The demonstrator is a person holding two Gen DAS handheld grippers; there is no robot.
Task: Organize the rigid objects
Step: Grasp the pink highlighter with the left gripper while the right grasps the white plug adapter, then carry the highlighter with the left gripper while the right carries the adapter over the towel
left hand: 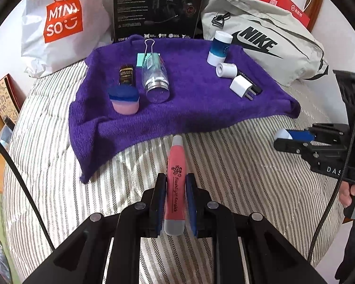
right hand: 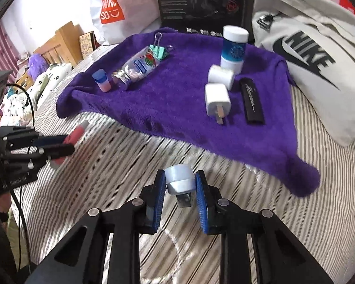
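Both grippers' jaws grasp the last items, left gripper [left hand: 175, 184] the pink earpick [left hand: 175, 184], right gripper [right hand: 180, 183] a white USB plug [right hand: 179, 181], with seven-odd things already on the purple towel [left hand: 189, 108].

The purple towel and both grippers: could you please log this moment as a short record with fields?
surface: striped bedding
purple towel: spread on the bedding
towel, left group: pink jar with blue lid, clear bottle lying down, teal binder clip, dark gold-labelled item
towel, right group: blue-and-white container upright, white cylinder, white plug adapter, black stick
left gripper: jaws shut on pink flashlight earpick
right gripper: jaws shut on small white USB device
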